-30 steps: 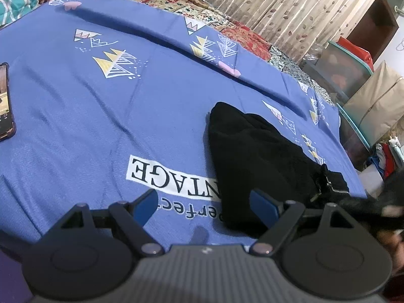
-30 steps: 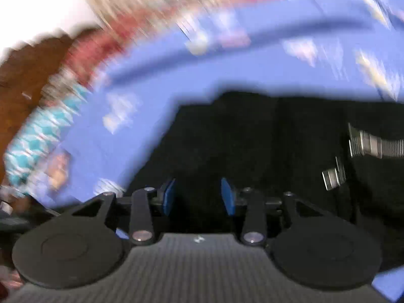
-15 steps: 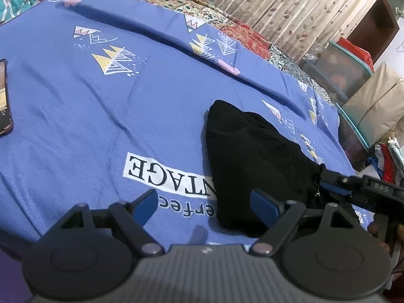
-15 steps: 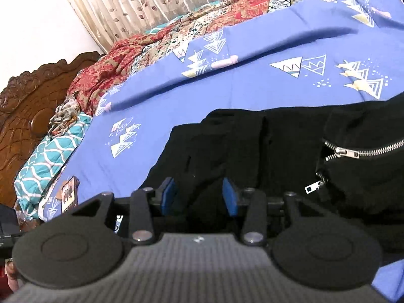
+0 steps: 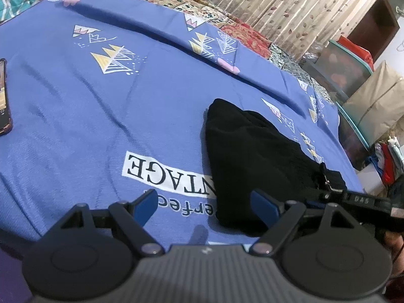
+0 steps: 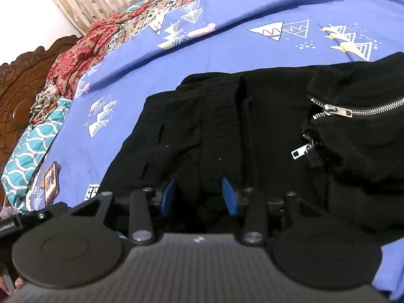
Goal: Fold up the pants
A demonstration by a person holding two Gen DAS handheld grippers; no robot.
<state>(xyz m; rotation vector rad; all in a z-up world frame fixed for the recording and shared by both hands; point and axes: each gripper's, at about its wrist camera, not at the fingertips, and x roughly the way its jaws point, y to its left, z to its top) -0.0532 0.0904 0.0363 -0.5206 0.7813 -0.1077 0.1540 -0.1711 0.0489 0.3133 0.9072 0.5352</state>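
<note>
**A:** Where are the black pants [image 5: 255, 156] lying?

**B:** On the blue bedsheet [image 5: 113, 96], bunched into a dark heap. Seen from the left gripper [image 5: 205, 205], they lie ahead and to the right of the jaws, with the near edge running just in front of the right-hand blue pad [image 5: 265, 205].

**A:** And those jaws?

**B:** Spread wide, holding nothing. Between and just beyond them the sheet carries printed writing, upside down from this view: large black letters on a white panel that read "NTAGE" (the start is covered by the pants), and below it "erfec" in dark script.

**A:** The right gripper [image 6: 199, 197]?

**B:** Its jaws stand partly apart, narrower than the left pair. Black cloth fills the gap between the blue pads [image 6: 168, 197], but I cannot tell whether they pinch it or only hover over it.

**A:** Anything else readable?

**B:** A silver zipper [image 6: 335, 109] with its pull lies ahead and to the right of the right jaws. At the left edge of that view, the other tool's body shows a small white label, partly legible as "onRobot.AI". A phone [image 6: 51, 180] rests on the sheet to the left of those jaws.
</note>
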